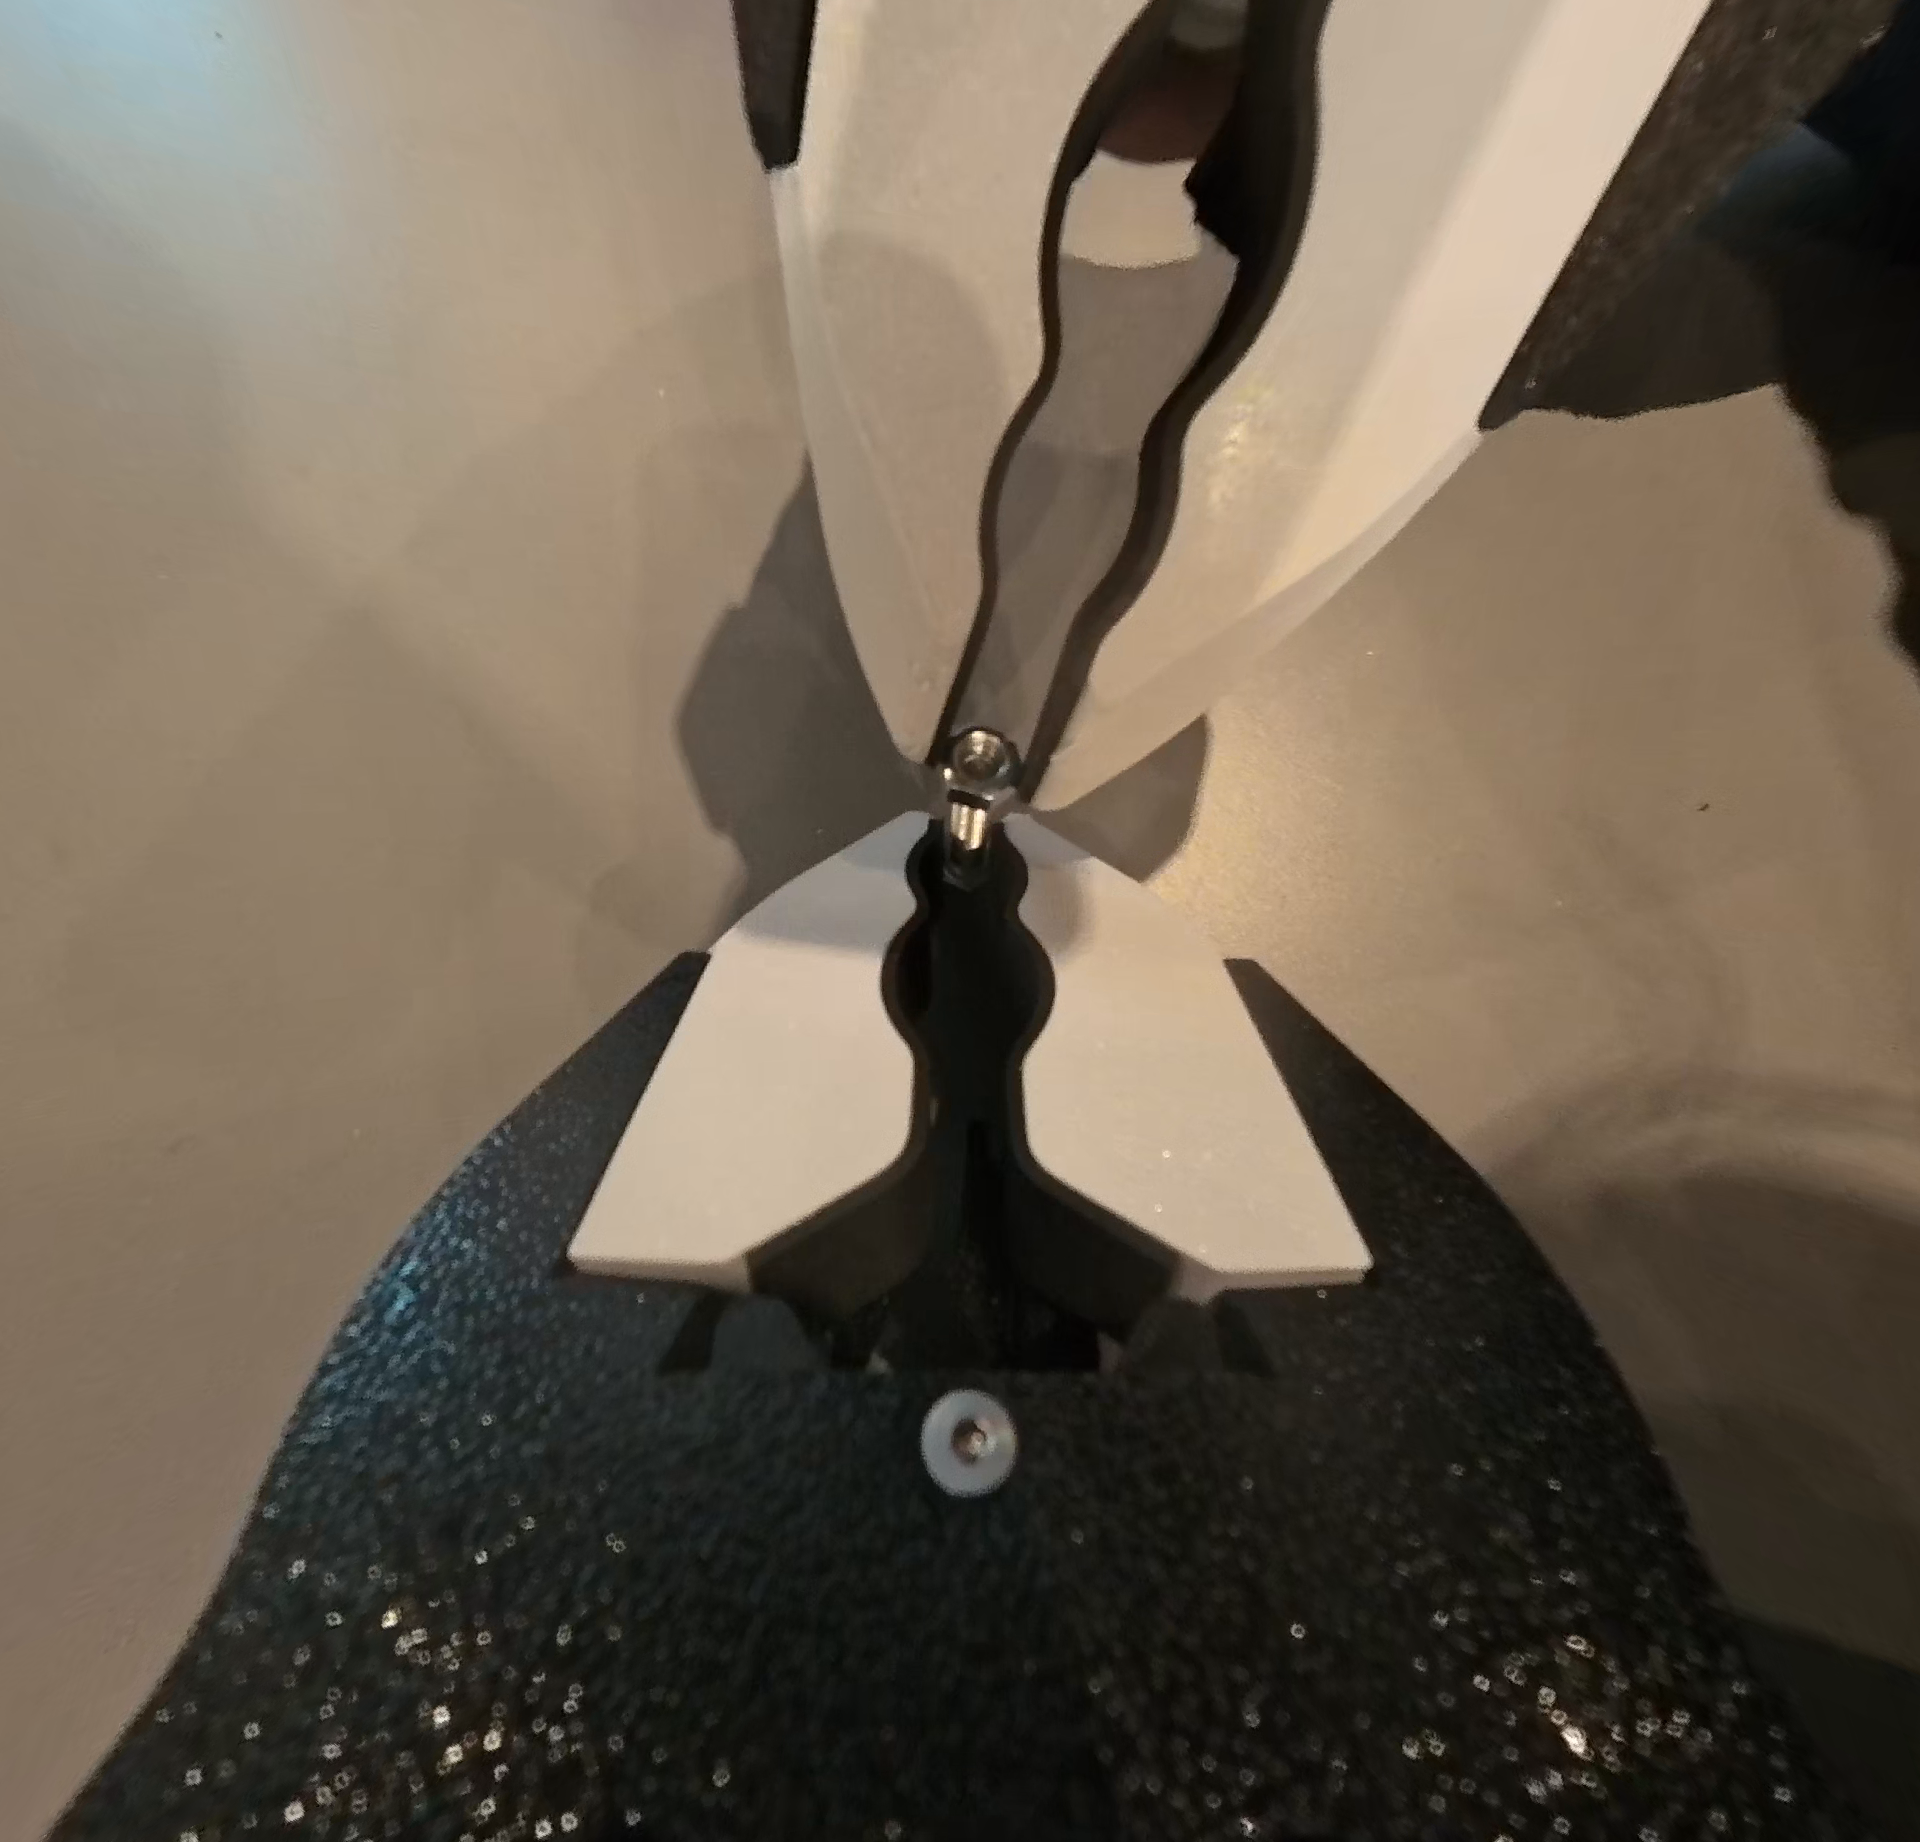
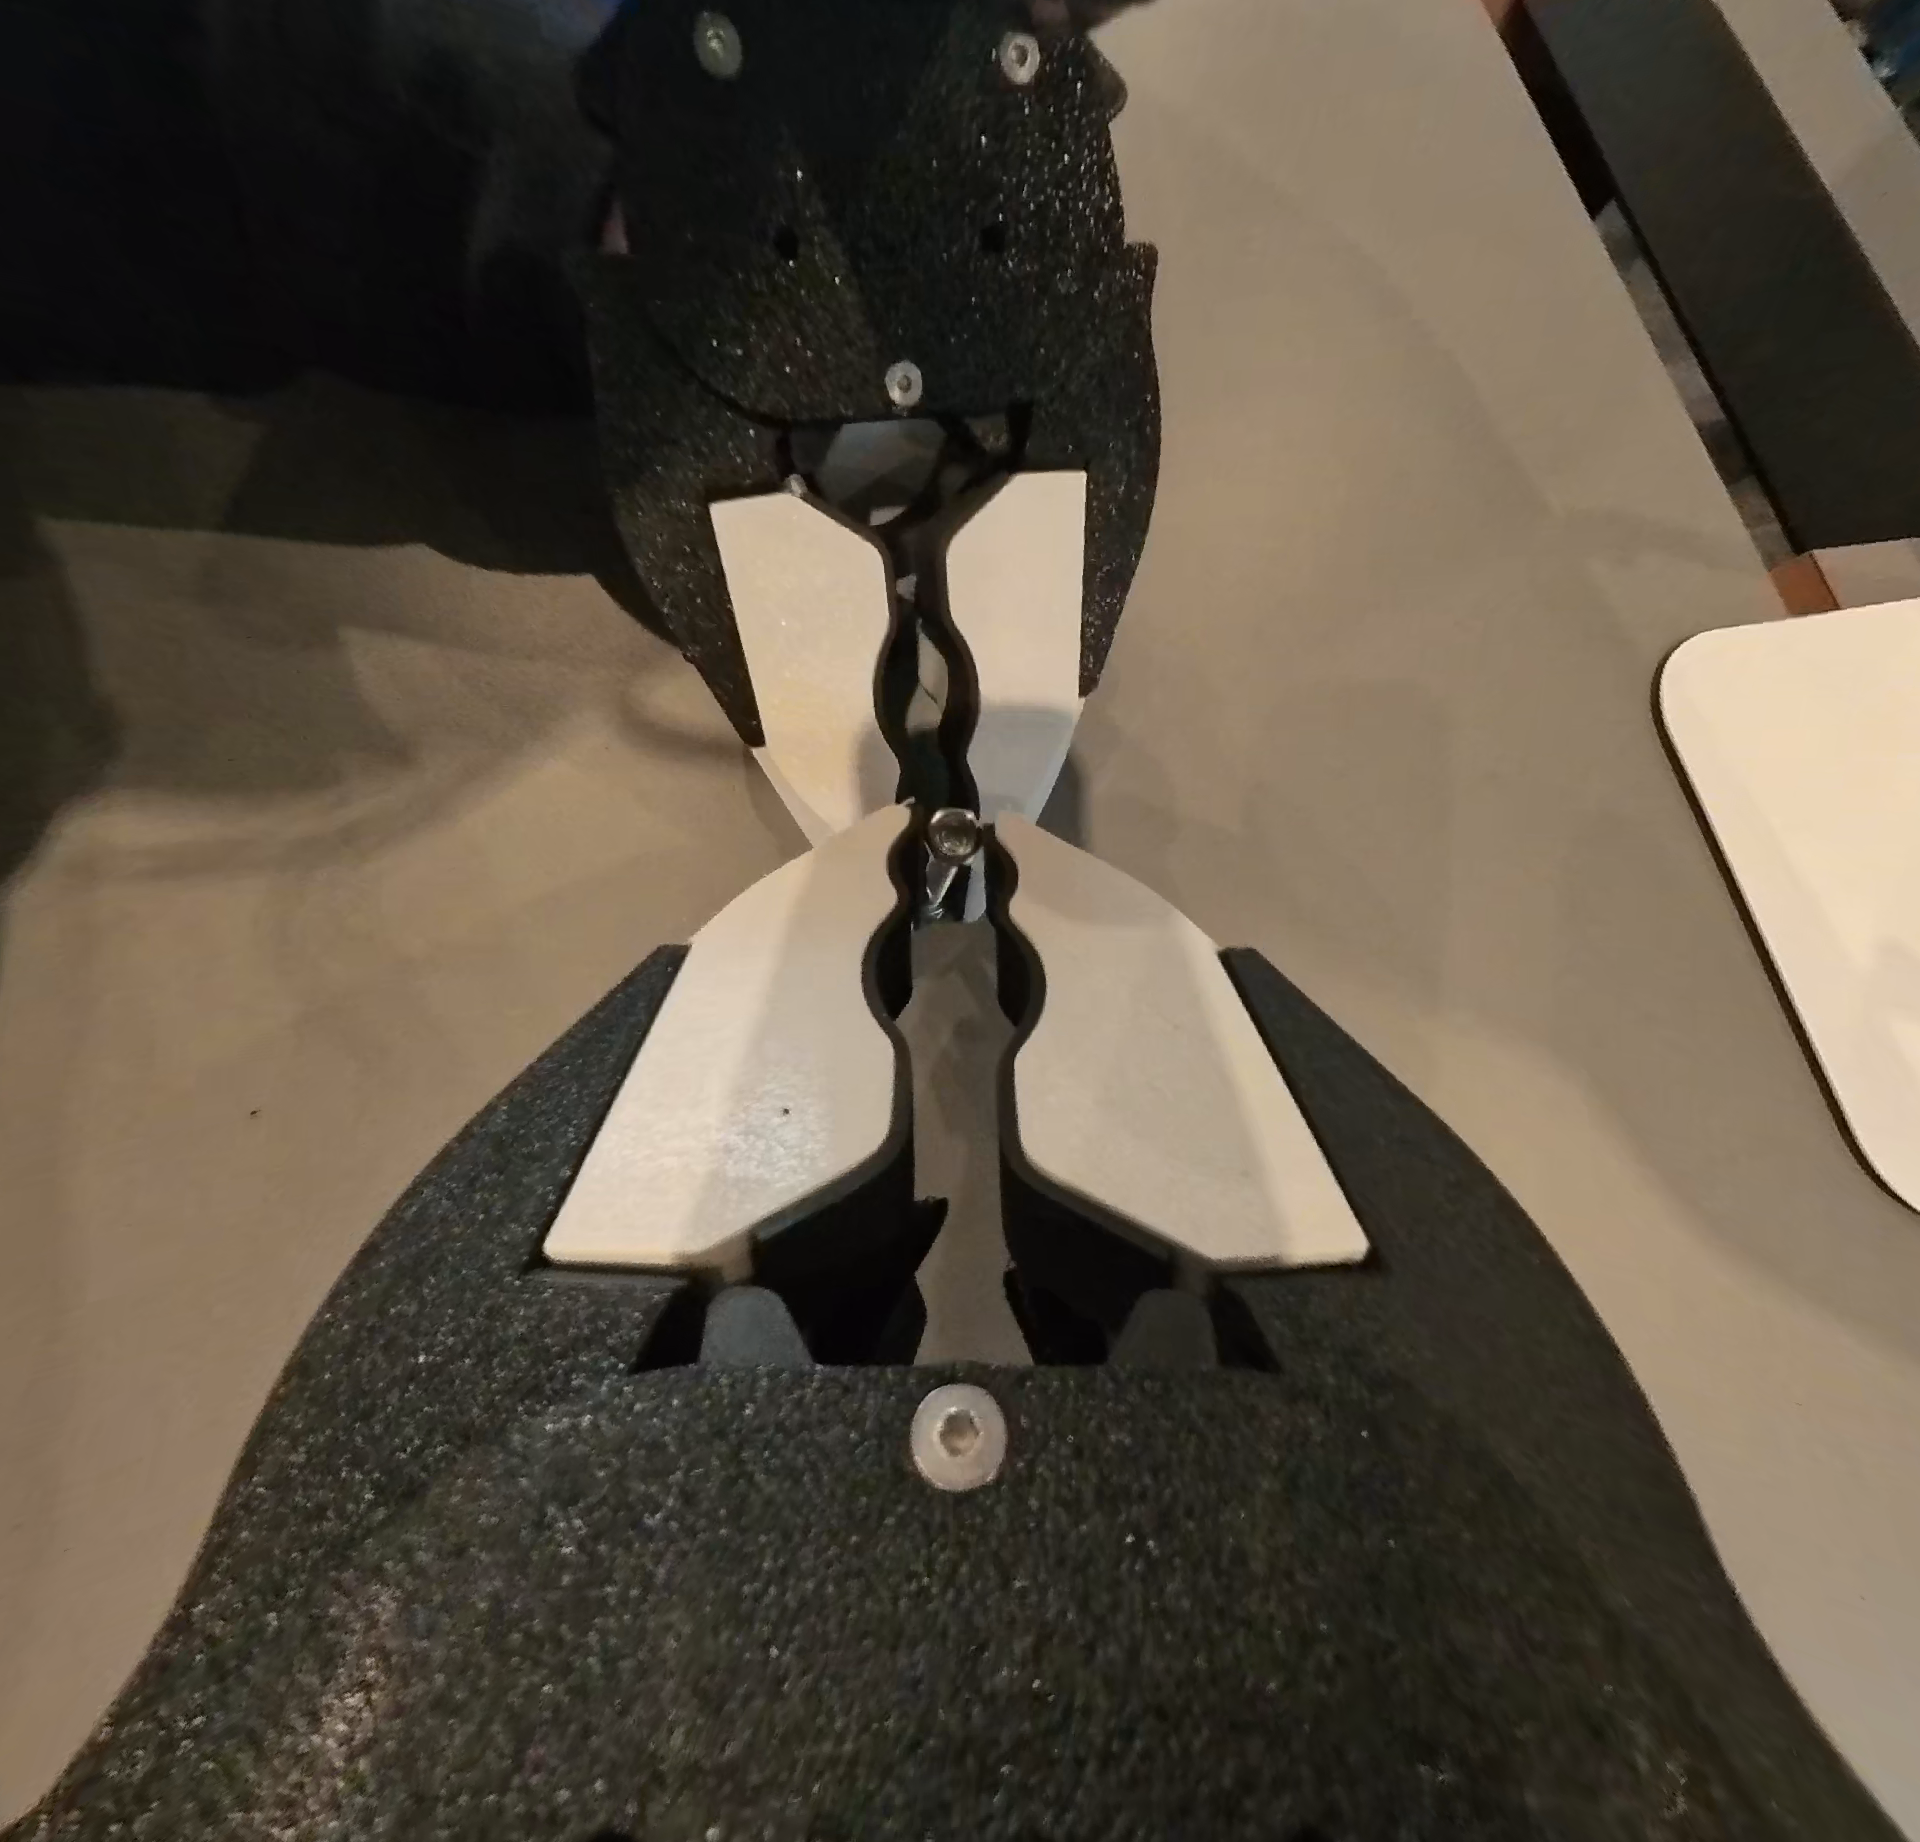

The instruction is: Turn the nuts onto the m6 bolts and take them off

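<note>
A small silver bolt (image 1: 964,828) with a hex nut (image 1: 975,782) near its socket head is held above the beige table (image 1: 312,545), between two gripper tips that meet nose to nose. My left gripper (image 1: 966,852) is shut on the bolt's shank. My right gripper (image 1: 979,779) comes in from the far side and is shut around the nut just under the head. In the right wrist view the bolt (image 2: 951,838) sits between my right gripper's tips (image 2: 951,847), and the left gripper (image 2: 930,800) faces them from behind. How far the nut is threaded on is hidden.
A white rounded board (image 2: 1818,857) lies on the table at the right. A black bar (image 2: 1714,234) lies beyond the table's brown edge at the far right. A person's dark sleeve (image 2: 260,182) fills the upper left behind the left gripper. Spacing between my two grippers at the tips: around 4 cm.
</note>
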A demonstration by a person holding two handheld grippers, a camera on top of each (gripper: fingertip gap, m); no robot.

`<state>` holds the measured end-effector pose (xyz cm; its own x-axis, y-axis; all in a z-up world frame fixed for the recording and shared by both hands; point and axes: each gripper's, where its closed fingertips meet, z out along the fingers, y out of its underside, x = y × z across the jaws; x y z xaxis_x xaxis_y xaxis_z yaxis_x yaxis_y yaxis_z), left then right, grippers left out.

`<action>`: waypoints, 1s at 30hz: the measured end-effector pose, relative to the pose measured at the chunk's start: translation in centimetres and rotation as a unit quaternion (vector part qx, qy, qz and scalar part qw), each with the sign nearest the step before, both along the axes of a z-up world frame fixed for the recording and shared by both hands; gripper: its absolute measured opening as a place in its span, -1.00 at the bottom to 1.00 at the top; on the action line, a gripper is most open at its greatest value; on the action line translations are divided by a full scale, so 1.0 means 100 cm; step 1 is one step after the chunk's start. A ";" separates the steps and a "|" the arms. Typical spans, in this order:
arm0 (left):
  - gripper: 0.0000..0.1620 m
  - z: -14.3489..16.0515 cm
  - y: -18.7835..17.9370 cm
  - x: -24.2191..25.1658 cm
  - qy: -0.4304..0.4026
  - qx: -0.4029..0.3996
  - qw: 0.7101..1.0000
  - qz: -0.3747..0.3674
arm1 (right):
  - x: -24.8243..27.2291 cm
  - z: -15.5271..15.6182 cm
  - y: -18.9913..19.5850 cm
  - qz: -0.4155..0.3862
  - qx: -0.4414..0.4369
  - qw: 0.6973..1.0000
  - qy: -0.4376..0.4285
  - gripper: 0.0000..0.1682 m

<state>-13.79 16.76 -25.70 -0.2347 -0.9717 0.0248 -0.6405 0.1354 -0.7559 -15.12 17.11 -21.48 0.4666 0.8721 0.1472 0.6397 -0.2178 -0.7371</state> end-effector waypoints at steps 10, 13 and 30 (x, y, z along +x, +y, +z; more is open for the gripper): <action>-0.89 0.000 0.000 0.000 -0.001 0.002 1.000 0.000 | 0.000 -0.001 0.000 -0.037 -0.006 0.997 -0.068 -0.87; -0.89 0.000 0.000 0.000 0.000 0.002 1.000 0.000 | 0.001 -0.001 0.000 -0.040 -0.016 0.997 -0.058 -0.87; -0.89 0.001 -0.001 0.000 0.000 -0.001 1.000 0.000 | 0.001 -0.001 0.000 -0.037 -0.026 0.998 -0.037 -0.87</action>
